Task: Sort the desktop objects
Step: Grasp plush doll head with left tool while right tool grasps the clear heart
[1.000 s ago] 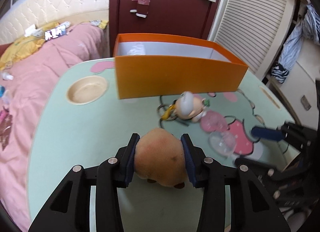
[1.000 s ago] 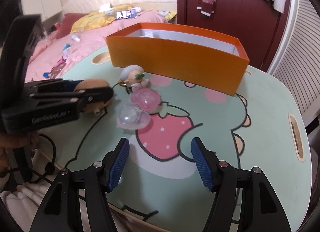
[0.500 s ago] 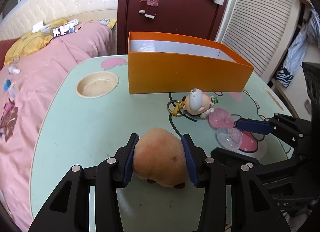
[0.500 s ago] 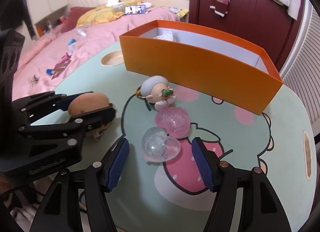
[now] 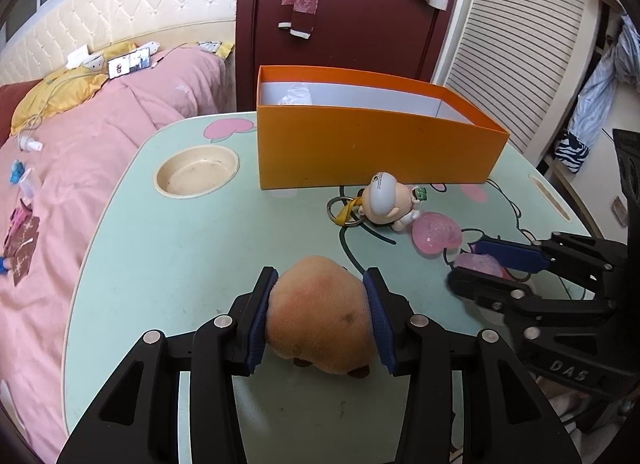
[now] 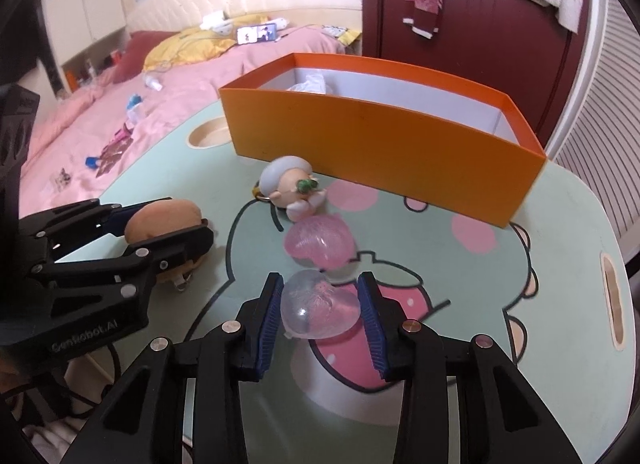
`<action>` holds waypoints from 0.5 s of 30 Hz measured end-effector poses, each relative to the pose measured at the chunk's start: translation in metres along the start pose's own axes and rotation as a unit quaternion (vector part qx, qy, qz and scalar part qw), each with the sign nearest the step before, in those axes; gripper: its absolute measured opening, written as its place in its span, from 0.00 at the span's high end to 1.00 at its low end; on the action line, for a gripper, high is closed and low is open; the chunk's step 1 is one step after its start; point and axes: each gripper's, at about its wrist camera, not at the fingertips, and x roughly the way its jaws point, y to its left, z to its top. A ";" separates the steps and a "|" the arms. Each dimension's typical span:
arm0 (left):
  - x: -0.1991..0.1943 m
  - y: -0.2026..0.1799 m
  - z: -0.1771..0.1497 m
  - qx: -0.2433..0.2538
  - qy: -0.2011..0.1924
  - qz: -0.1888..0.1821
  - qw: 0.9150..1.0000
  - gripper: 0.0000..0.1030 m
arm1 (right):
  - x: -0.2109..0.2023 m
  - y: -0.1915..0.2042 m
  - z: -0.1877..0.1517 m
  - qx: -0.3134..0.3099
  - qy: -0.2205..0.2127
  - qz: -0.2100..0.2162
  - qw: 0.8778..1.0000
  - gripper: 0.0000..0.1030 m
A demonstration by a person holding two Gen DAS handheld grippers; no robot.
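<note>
blue pads of my left gripper clamp brown plush toy; my right gripper closing on clear heart capsule, pads touching.

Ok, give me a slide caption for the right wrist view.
Right gripper closing on clear heart toy, orange box behind.

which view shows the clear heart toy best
The right wrist view: the clear heart toy sits front and centre between the closing right gripper pads. In the left wrist view only a sliver shows between those fingers.
</note>
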 end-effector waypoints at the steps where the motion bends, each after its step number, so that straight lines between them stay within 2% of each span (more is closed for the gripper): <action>1: 0.000 0.000 0.000 0.000 0.000 0.000 1.000 0.56 | -0.003 -0.003 -0.001 0.004 -0.003 0.000 1.000 0.64; 6: -0.002 -0.002 0.001 0.005 -0.001 0.006 1.000 0.56 | -0.015 -0.013 -0.003 0.022 -0.020 -0.001 1.000 0.64; 15: -0.009 -0.006 0.012 -0.001 -0.003 -0.014 1.000 0.56 | -0.019 -0.012 0.003 0.022 -0.029 0.004 0.999 0.64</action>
